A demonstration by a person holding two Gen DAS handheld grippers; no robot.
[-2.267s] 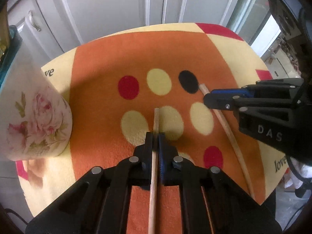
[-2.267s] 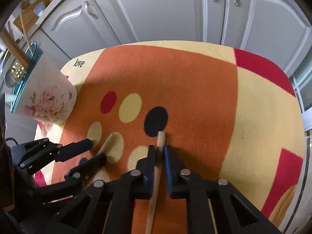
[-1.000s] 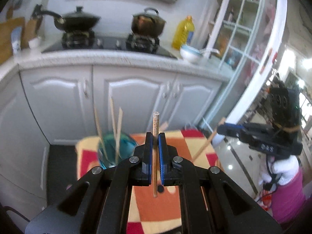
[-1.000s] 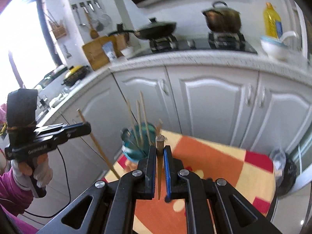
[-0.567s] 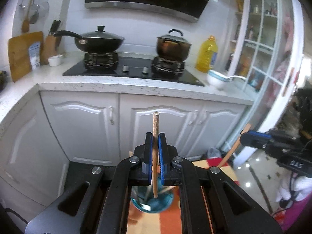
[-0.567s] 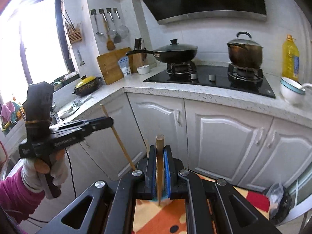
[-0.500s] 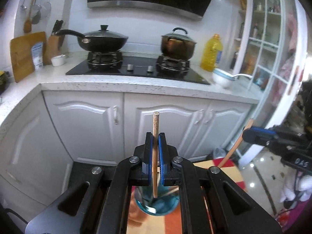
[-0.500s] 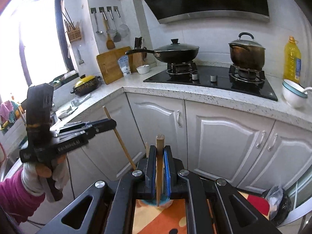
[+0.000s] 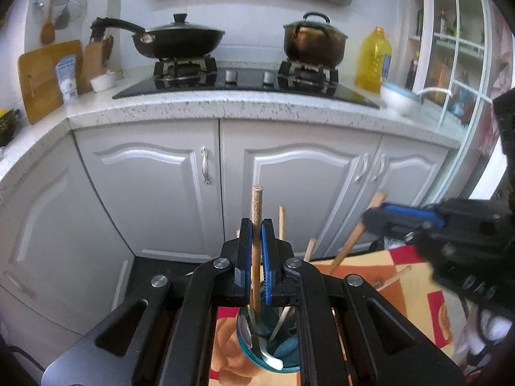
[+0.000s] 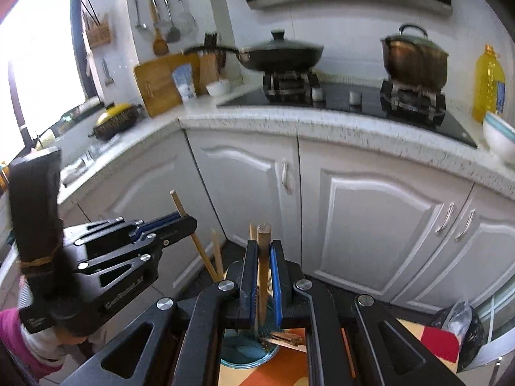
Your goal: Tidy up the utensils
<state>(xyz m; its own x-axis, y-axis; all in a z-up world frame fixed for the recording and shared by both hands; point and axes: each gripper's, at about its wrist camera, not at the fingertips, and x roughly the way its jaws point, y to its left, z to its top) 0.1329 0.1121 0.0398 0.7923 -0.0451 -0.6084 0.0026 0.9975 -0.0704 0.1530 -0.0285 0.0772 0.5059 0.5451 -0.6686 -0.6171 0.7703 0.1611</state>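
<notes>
Both grippers carry one wooden chopstick each, held near upright so the lower tip can drop straight into the holder. In the left wrist view the left gripper point(image 9: 256, 257) has its blue-lined jaws clamped on the left chopstick point(image 9: 256, 212), whose lower end hangs just above, or perhaps just inside, the mouth of the blue cup point(image 9: 283, 362); cannot tell which. The cup stands on the orange patterned cloth point(image 9: 415, 292) and already holds several sticks and what looks like a white spoon, so it reads as the collecting point. The right gripper point(image 10: 263, 257) likewise pinches the right chopstick point(image 10: 264, 244), thick end up, with the cup point(image 10: 238, 352) right below its jaws. Each gripper shows in the other's view: the right one comes in from the right side of the left view with its stick slanted towards the cup, the left one from the left side of the right view, a gloved hand point(image 10: 69, 329) and pink sleeve beneath it. Both point downward over the cup, close together and converging on it. Judgement: insertion stage, release not yet made; two sticks entering one narrow mouth may knock against each other.
</notes>
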